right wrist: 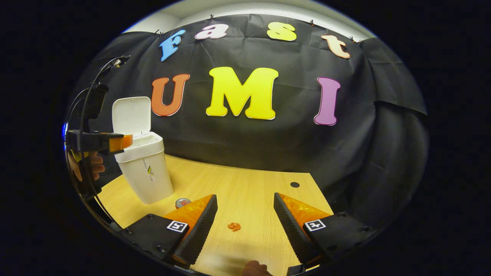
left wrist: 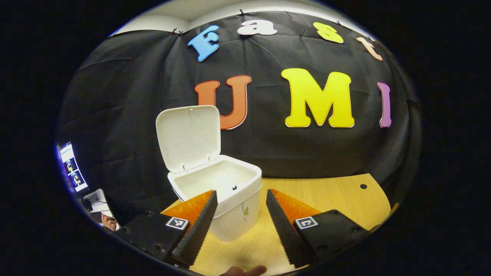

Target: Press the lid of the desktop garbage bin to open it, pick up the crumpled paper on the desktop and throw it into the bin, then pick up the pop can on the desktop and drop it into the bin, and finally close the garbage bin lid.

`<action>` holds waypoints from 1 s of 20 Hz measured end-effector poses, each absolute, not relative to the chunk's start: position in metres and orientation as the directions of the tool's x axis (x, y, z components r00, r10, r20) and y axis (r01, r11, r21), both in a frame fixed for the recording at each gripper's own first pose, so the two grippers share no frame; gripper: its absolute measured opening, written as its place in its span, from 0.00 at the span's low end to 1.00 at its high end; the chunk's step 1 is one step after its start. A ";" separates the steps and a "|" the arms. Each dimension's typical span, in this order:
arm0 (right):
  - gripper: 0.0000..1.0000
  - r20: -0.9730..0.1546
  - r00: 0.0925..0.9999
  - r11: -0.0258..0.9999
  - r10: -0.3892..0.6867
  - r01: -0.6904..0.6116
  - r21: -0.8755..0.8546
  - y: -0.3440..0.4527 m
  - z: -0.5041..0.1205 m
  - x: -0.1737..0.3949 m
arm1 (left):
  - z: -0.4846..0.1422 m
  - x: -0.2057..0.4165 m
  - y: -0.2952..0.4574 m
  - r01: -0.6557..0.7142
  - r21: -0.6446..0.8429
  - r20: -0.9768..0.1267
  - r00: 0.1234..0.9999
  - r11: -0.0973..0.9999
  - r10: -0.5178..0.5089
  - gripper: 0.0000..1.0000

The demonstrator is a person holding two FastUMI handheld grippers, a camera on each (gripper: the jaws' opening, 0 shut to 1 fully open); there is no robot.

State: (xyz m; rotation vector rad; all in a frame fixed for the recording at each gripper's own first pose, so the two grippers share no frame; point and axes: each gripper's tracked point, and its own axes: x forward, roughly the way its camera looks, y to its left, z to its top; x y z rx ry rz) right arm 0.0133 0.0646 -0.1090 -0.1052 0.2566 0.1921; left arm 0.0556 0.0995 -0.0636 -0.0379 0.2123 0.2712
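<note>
In the left gripper view we see the left hand-held gripper [left wrist: 239, 220] with its fingers spread apart and nothing between them, hovering just in front of the bin [left wrist: 226, 199]. The bin stands on the tabletop [left wrist: 326, 195], its lid [left wrist: 188, 136] swung up and standing open behind the mouth, and what we can see of the inside is bare white wall. The near corner of the bin sits between the two fingers, a little beyond them. At the far left edge a screen [left wrist: 71, 168] glows, with a hand [left wrist: 108, 221] below it, and a fingertip [left wrist: 245, 271] pokes in at the bottom.

In the right gripper view we see the right hand-held gripper [right wrist: 245, 220] likewise apart and empty, low over the tabletop [right wrist: 249, 184]. The paper [right wrist: 234, 226], a small orange crumple, lies on the wood between the fingers, touching neither. The can [right wrist: 182, 202] lies just beside the left finger, near the foot of the bin [right wrist: 144, 168]. The bin stands at the left with its lid [right wrist: 131, 115] upright. The left hand-held gripper [right wrist: 115, 142] reaches in from the left at the bin's rim; we cannot tell from here how its fingers stand
</note>
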 end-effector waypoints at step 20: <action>0.94 -0.570 0.798 0.955 0.193 -0.286 -0.077 0.105 -0.297 0.090 | -0.214 0.010 0.041 -0.108 0.100 -0.544 0.827 0.989 0.145 0.99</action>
